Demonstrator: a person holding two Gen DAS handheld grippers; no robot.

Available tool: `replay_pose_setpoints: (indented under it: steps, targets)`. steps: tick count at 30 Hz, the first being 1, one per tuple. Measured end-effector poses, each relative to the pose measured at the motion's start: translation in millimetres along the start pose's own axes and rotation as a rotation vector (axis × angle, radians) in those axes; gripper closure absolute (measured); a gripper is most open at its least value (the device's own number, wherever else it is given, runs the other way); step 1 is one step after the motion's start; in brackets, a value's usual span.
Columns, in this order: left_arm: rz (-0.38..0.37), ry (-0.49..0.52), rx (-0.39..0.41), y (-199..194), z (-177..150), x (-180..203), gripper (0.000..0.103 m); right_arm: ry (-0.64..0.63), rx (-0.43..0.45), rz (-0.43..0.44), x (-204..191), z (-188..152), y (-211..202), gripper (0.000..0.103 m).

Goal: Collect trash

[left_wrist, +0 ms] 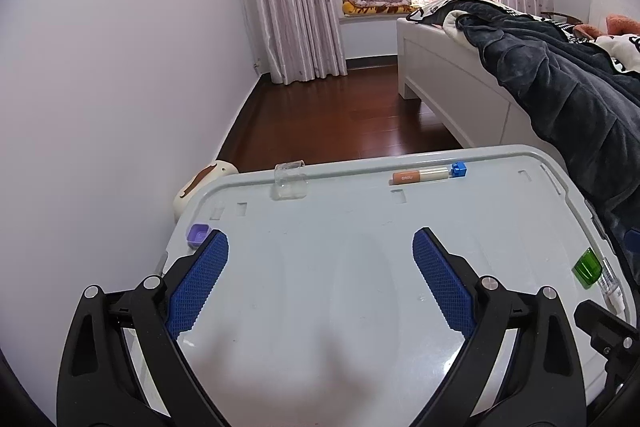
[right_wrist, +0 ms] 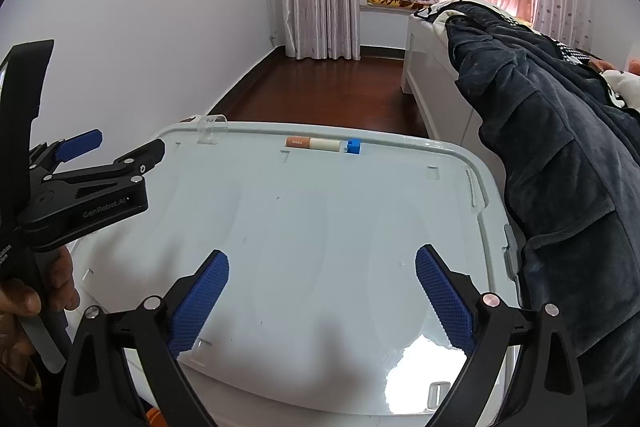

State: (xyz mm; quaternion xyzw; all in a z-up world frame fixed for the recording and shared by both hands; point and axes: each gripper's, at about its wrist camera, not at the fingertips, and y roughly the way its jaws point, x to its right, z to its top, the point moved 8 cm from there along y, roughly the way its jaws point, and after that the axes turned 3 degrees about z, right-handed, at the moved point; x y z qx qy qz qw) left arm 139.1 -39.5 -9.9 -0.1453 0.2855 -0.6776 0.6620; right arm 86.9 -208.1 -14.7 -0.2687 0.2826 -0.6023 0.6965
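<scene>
A big grey box lid [left_wrist: 360, 247] sits low in a bedroom, and 2 grippers hang over its near side. The left gripper [left_wrist: 320, 279] has its 2 blue pads spread wide apart with nothing between them. The right gripper [right_wrist: 322, 297] is spread wide too and holds nothing. In the right wrist view, the left gripper shows again at the left edge, with a hand [right_wrist: 24, 303] wrapped around its handle. The trash lies around the edges of the lid. A clear plastic cup [left_wrist: 291, 181] lies tipped over on the far rim. An orange and white tube [left_wrist: 420, 176] lies flat along the far edge, and a small blue block [left_wrist: 459, 170] sits just beside its white end. A little purple cup [left_wrist: 199, 234] sits at the left edge, just beside the left pad of the left gripper. A green piece [left_wrist: 587, 267] sits at the right edge, touching a small clear bit [left_wrist: 611, 287]. A dark blue blanket [right_wrist: 560, 155] hangs off the white bed [left_wrist: 448, 87] next to the lid. The floor [left_wrist: 332, 123] is dark brown wood.
</scene>
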Motion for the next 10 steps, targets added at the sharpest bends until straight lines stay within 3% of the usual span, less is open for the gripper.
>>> replay_pose_setpoints:
  steps: [10]
  targets:
    - [-0.013, 0.011, -0.018, 2.1, -2.4, 5.6, 0.012, 0.002, -0.006, -0.001, 1.9, -1.3, 1.3, 0.006]
